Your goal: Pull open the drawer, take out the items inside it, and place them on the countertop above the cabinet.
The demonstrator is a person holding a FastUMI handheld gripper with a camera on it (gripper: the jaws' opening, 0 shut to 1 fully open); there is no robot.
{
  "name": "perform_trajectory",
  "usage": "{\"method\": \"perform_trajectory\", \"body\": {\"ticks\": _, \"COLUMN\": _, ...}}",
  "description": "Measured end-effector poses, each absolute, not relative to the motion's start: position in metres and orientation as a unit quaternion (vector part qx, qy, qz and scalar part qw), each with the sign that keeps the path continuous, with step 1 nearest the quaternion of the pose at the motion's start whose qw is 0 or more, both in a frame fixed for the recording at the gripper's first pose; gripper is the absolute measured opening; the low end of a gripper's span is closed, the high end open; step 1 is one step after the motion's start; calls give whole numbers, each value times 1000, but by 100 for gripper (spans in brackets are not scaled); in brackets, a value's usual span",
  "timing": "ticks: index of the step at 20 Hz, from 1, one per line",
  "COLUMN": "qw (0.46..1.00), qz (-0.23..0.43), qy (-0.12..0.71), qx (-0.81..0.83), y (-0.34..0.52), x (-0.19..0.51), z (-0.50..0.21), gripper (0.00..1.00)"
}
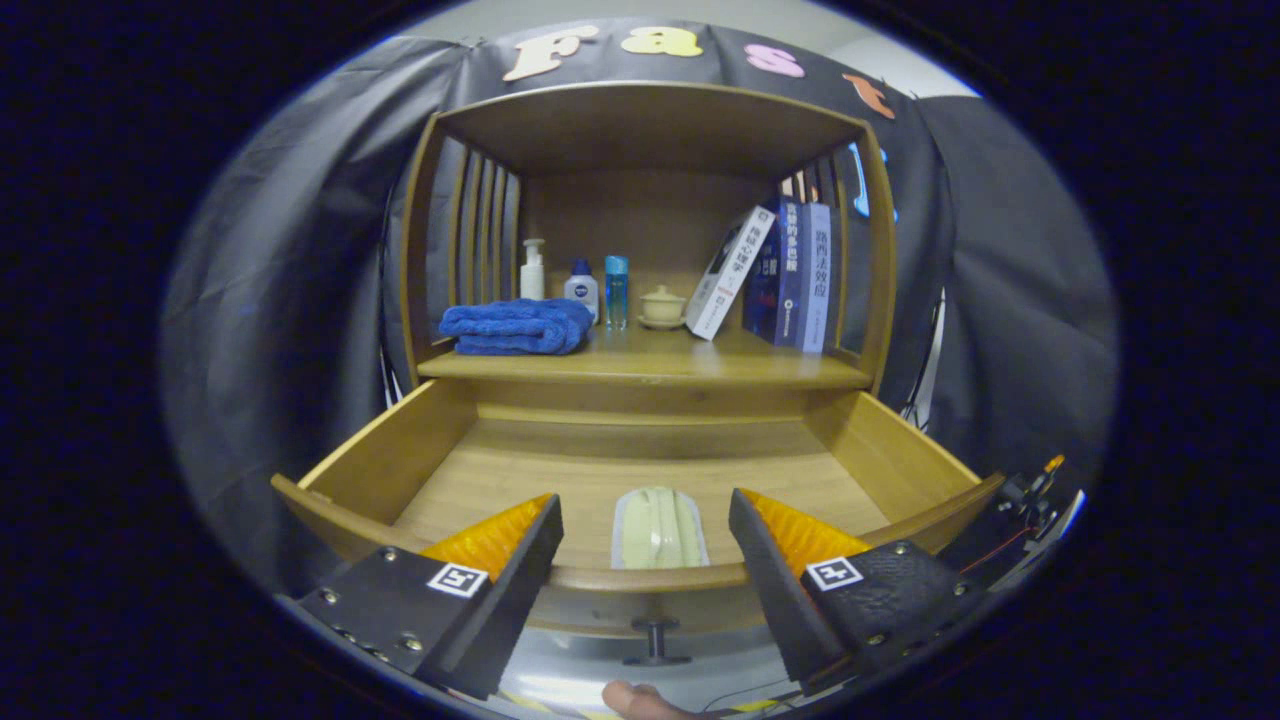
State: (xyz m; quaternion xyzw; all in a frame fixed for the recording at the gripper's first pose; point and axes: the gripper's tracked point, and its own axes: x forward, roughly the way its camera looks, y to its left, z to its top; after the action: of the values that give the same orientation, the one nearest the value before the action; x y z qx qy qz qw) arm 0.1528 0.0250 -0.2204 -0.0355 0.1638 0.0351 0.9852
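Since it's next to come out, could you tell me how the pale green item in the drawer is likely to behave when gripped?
The green item lies flat on the drawer floor and looks like soft folded fabric, so it will probably sag and flop. It seems thin, likely light. Lying so low, it may slide instead of lifting. The gripper hangs open, fingers either side of it.
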Motion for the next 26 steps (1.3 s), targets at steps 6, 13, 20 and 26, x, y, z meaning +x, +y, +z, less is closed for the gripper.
{"method": "perform_trajectory", "body": {"ticks": 6, "qw": 961, "qz": 15, "qy": 270, "qx": -59, "y": 10, "x": 196, "z": -250, "gripper": 100}}
{"method": "perform_trajectory", "body": {"ticks": 13, "qw": 930, "qz": 6, "qy": 351, "qx": -106, "y": 3, "x": 223, "z": -275, "gripper": 79}}
{"method": "perform_trajectory", "body": {"ticks": 20, "qw": 915, "qz": 18, "qy": 398, "qx": -59, "y": 16, "x": 215, "z": -298, "gripper": 21}}
{"method": "perform_trajectory", "body": {"ticks": 26, "qw": 941, "qz": 31, "qy": 337, "qx": 4, "y": 25, "x": 219, "z": -259, "gripper": 11}}
